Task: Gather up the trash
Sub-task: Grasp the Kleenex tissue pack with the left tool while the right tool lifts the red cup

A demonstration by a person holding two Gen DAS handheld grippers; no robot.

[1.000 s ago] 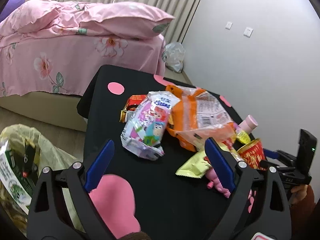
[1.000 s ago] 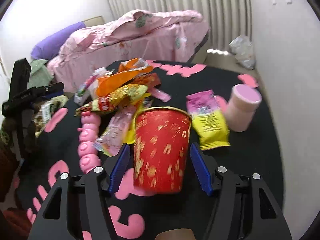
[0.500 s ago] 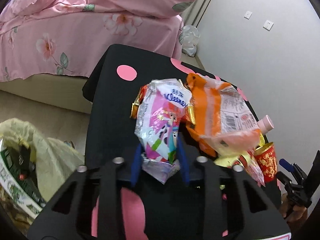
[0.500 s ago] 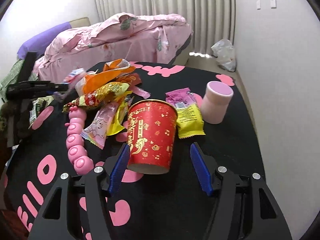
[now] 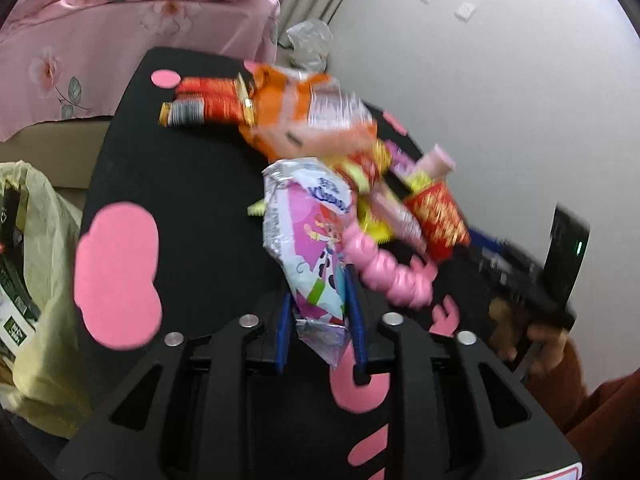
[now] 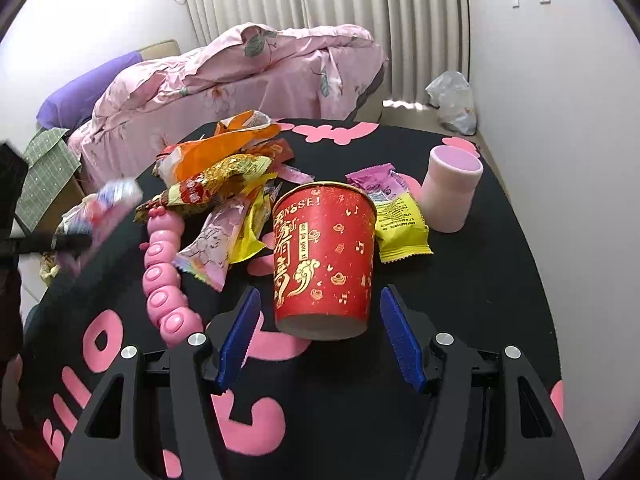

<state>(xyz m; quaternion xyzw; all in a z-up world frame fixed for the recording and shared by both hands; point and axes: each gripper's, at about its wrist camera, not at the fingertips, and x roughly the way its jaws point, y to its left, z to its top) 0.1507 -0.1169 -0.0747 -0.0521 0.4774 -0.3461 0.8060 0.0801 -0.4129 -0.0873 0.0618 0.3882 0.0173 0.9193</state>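
The left gripper has just closed its jaws on the tissue pack, and the blue pads press its lower end from both sides; the jaws have eased a little wider since, but the pack is between them and gripped. The pack stands up from the jaws, over the black tabletop, near the pink toy and apart from the pile of wrappers. So the step in hand seems to be the carrying of one piece of trash. The yellowish bag stands open at the left edge of the tabletop, and I judge that the next move is to swing the pack over its mouth and let go only when it is above the opening, because the thin foil end could slip. The right gripper has its jaws open on both sides of the red cup, not touching it; it looks ready to close on the cup.
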